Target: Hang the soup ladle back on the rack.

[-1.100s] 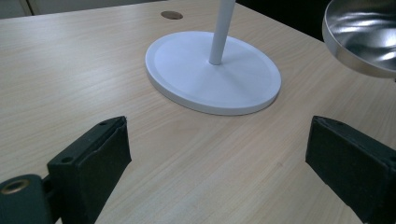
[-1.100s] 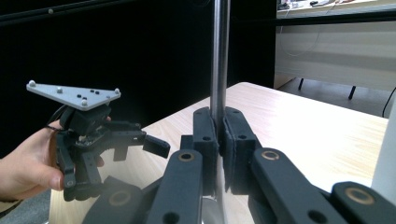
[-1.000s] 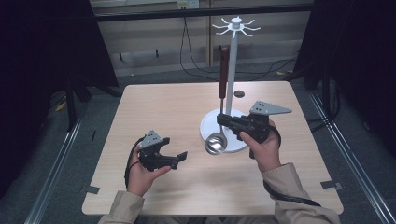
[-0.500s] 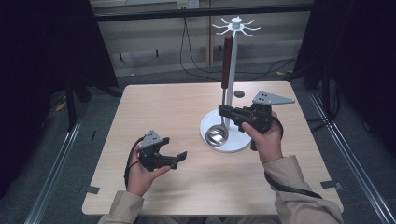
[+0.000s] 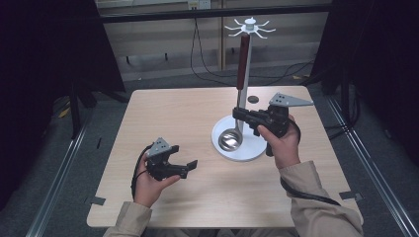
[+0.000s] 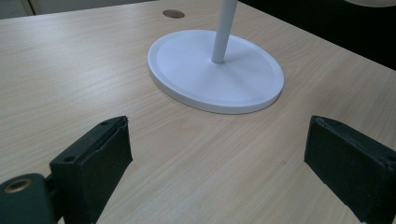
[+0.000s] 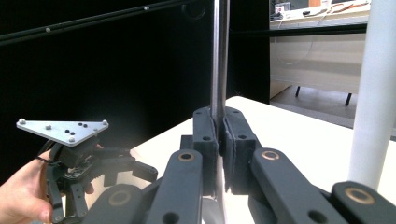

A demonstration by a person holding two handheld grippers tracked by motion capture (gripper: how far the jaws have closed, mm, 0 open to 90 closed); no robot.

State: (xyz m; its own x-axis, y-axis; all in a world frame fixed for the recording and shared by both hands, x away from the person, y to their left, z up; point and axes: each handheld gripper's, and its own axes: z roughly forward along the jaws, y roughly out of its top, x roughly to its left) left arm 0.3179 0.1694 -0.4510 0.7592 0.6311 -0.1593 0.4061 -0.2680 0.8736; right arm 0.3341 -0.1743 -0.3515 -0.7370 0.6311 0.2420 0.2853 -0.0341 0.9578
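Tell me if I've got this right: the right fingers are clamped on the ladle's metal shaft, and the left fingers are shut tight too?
Not quite. The right gripper does clamp the ladle by its shaft, but the left gripper is open, with bare table between its fingers, as the left gripper view shows.

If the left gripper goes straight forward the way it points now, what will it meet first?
Probably the white round base of the stand: the left gripper, jaws open, looks across bare table straight at it, though depth is hard to judge.

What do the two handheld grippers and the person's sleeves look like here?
Both the left gripper and the right gripper are black, with thick black pads, brass-coloured pivot rings and a grey triangular plate on top. A black cable trails from each. The sleeves are beige.
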